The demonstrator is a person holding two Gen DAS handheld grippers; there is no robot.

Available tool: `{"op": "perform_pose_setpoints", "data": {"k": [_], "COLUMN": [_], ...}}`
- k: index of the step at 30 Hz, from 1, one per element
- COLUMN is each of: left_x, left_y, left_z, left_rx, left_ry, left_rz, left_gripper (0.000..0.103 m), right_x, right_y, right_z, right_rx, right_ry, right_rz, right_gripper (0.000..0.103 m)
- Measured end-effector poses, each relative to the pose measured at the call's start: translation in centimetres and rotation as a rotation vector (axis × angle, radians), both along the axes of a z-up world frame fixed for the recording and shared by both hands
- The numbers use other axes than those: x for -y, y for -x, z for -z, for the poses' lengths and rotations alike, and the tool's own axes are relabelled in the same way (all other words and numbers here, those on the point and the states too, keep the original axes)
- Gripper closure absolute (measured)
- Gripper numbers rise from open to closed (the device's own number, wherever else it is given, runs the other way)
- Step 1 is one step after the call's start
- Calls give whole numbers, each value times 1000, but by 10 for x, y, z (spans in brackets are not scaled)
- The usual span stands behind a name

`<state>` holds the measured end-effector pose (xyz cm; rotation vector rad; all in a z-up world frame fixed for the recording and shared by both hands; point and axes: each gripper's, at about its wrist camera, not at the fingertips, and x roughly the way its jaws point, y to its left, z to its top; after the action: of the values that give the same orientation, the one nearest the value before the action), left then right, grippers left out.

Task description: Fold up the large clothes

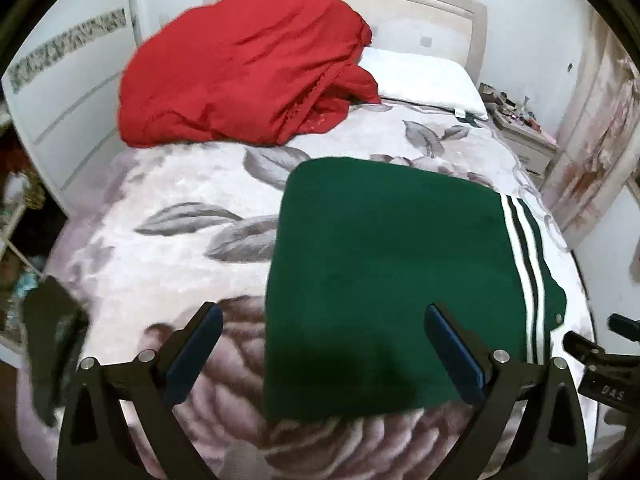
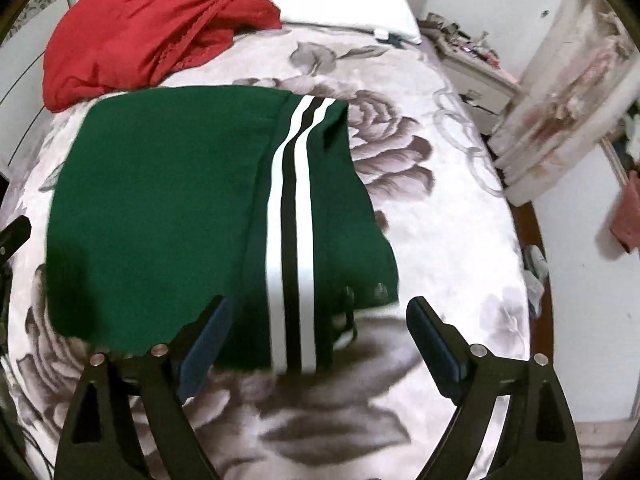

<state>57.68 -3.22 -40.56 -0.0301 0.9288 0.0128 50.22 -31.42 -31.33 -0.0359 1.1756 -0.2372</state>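
Both claws stood wide open and empty: the left claw (image 1: 323, 346) and right claw (image 2: 320, 340) hung above the green garment (image 2: 168, 208), which lay folded on the bed (image 2: 440, 240) just ahead. This fold appeared finished; next probably called for another fold or the red cloth (image 1: 240, 68) beyond.

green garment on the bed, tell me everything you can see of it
The green garment is dark green, soft-looking knit, folded into a flat, roughly rectangular stack. White and black stripes run along its right part. It lies on the floral bedspread, near the red bedding. Neither open gripper touches it.
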Motion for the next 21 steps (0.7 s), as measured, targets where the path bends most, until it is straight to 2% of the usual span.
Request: {"op": "perform_pose_setpoints", "data": {"k": [3, 5, 8, 17, 21], "left_x": [13, 17, 21, 24, 28], "left_y": [26, 42, 74, 187, 230], "left_z": [-30, -47, -85, -206, -247], "left_rx": [19, 26, 51, 85, 123], "left_ry": [-20, -3, 1, 15, 3], "left_rz": [8, 20, 23, 7, 25], "left_gripper": [0, 0, 0, 0, 0], "right_x": [-5, -4, -7, -24, -33], "right_y": [33, 48, 81, 206, 269], "right_z": [-38, -54, -94, -241, -309], "right_rx": [48, 70, 99, 191, 235], "right_ry": [19, 27, 17, 19, 25], "right_rz": [39, 52, 71, 71, 69], "right_gripper": [11, 10, 10, 10, 10]}}
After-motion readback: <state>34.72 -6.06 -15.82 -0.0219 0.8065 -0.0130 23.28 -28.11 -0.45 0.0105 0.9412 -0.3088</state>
